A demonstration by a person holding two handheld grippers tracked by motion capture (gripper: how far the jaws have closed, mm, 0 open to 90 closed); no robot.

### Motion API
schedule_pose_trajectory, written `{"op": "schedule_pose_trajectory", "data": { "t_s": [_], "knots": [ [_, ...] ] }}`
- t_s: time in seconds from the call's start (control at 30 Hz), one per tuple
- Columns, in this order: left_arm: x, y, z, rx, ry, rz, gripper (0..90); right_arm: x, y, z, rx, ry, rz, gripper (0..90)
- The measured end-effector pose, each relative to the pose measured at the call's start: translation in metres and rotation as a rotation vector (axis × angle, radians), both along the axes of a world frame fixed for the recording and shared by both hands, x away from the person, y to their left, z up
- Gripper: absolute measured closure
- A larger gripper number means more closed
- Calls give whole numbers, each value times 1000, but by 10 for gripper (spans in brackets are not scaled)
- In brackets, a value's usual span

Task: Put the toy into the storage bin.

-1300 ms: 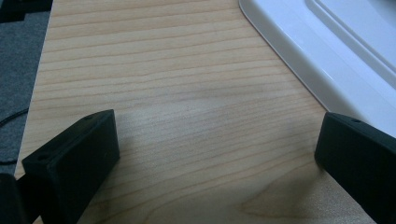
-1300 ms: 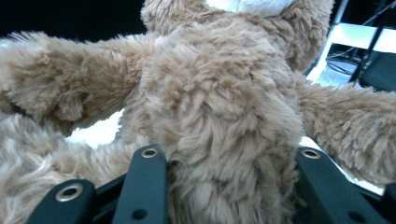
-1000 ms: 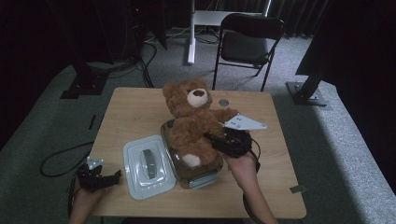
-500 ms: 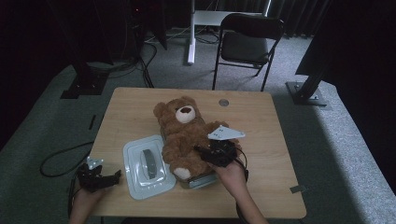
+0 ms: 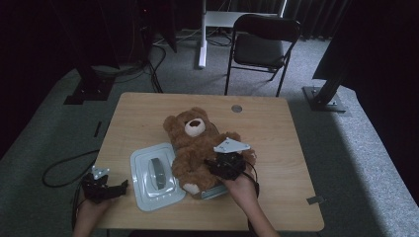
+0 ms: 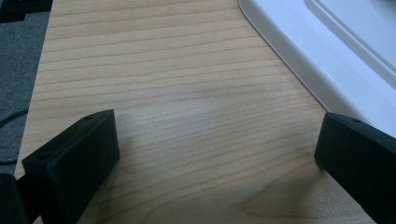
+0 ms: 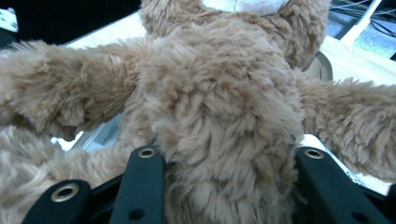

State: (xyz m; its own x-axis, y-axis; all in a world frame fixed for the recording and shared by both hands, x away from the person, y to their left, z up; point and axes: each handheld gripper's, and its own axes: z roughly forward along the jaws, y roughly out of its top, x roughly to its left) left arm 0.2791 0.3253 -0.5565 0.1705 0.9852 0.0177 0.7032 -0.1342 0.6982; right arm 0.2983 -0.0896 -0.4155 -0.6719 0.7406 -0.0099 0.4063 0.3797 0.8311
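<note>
A brown teddy bear [image 5: 193,143] lies on its back over a shallow grey container [image 5: 219,193] at the middle of the wooden table [image 5: 276,148]. My right gripper [image 5: 218,167] is shut on the bear's belly. In the right gripper view the fur [image 7: 219,93] bulges between the two black jaws [image 7: 229,156]. The container's white lid [image 5: 154,177] lies flat to the bear's left. My left gripper [image 5: 116,187] rests low at the table's front left, open over bare wood [image 6: 210,144]. The lid's edge [image 6: 327,51] is just past its jaws.
A small grey disc [image 5: 236,108] is set into the table top near the far edge. A black folding chair [image 5: 262,44] stands behind the table. A cable [image 5: 62,168] loops on the carpet at left. Stand bases sit on the floor at both sides.
The bear, held by my right gripper, has come down and leftward from sitting upright to lying on the container. The right hand sank with it. The left gripper kept still.
</note>
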Motion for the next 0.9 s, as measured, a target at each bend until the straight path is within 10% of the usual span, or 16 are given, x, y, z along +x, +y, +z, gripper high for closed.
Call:
{"op": "schedule_pose_trajectory", "data": {
  "t_s": [0.37,0.57,0.9],
  "knots": [
    [0,0,0,-2,-1,0,5,3,9,-10,-75,29,13,508],
    [0,0,0,-1,-1,-1,5,0,10,0,-34,27,-12,310],
    [0,0,0,-2,-2,-1,5,9,1,40,93,-6,-17,284]
  ]
}}
